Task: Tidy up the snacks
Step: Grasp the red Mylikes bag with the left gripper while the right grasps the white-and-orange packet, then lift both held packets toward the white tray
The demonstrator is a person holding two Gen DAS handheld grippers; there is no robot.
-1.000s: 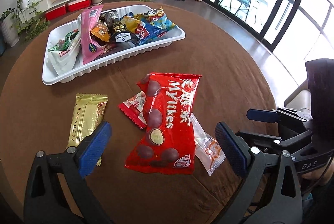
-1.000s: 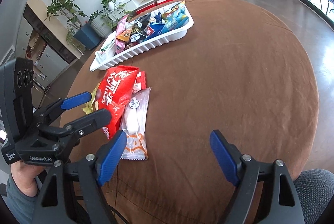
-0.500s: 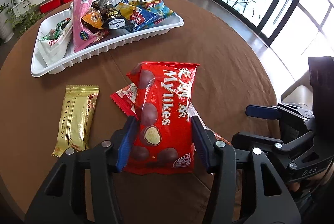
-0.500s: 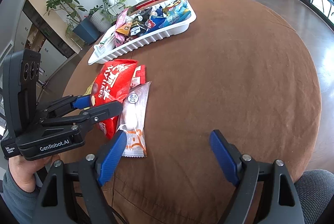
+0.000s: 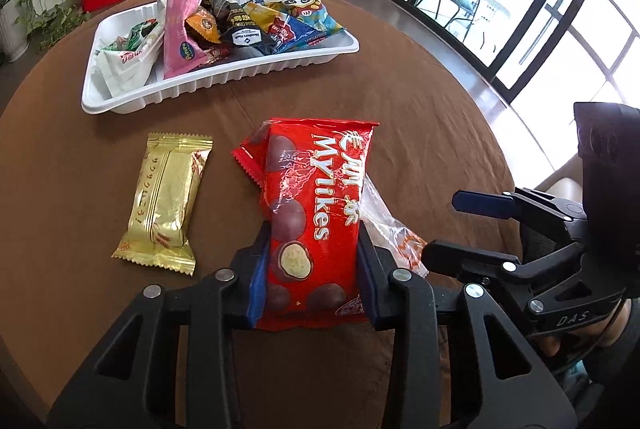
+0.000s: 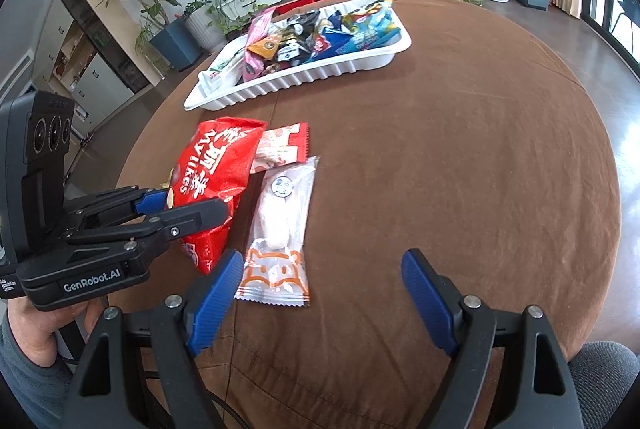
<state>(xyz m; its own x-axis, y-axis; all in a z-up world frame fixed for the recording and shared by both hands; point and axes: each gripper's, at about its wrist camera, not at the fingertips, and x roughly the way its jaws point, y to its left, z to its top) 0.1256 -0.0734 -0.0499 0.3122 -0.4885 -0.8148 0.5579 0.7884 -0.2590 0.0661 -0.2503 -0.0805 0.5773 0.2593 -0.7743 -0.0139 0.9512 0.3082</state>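
The left tool point(image 5: 310, 269) is seen with its jaws closing on the near end of the red Mylikes bag point(image 5: 316, 217); the blue pads point(image 5: 256, 281) are pressed against both sides of the bag, whose lower corners are hidden behind the fingers. The bag lies on the brown bench point(image 5: 400, 101), overlapping a smaller red-and-white packet point(image 6: 284, 147), of which only a serrated edge is shown in the left wrist view. A clear packet with an orange print point(image 6: 280, 229) is partly covered by the bag and the tool in that view, but is shown whole from the right wrist, just beside the bag. A gold wrapper point(image 5: 164, 205) lies apart to the left of the bag; from the right wrist it is almost wholly hidden. The right tool point(image 6: 320, 293) is held released above the bench, with nothing between its blue pads; its left pad is placed near the clear packet's lower corner. Farther back, a white tray point(image 5: 224, 79) is filled with assorted snack packets, several overlapped so that their labels cannot be read. A hand point(image 6: 44, 325) on the left tool is cut off at the frame edge.
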